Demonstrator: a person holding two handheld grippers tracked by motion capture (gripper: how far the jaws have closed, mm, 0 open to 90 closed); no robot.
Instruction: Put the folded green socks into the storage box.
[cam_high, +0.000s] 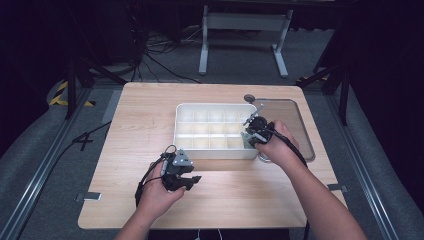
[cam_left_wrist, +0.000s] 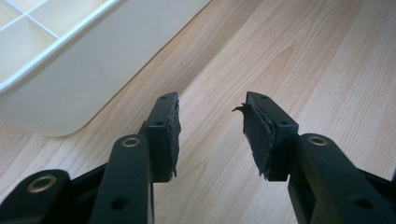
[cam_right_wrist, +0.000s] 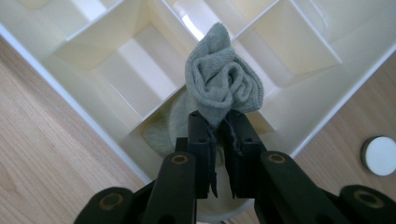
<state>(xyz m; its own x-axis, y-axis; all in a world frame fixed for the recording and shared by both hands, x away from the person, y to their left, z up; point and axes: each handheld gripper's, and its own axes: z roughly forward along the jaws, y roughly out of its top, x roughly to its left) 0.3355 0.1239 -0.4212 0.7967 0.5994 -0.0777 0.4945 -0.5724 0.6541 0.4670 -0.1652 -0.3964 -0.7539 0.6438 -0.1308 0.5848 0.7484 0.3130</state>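
- A grey-green sock (cam_right_wrist: 223, 84), bunched into a roll, hung over the near-corner compartment of the white divided box (cam_right_wrist: 74, 81).
- The right gripper (cam_right_wrist: 218, 135) was clamped on the sock's lower edge.
- The left gripper (cam_left_wrist: 210, 126) was released, holding nothing, above the wooden table (cam_left_wrist: 299, 60), just beside the box.

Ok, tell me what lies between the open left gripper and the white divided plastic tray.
Only bare light wooden tabletop separates left gripper from tray, per the left gripper view.
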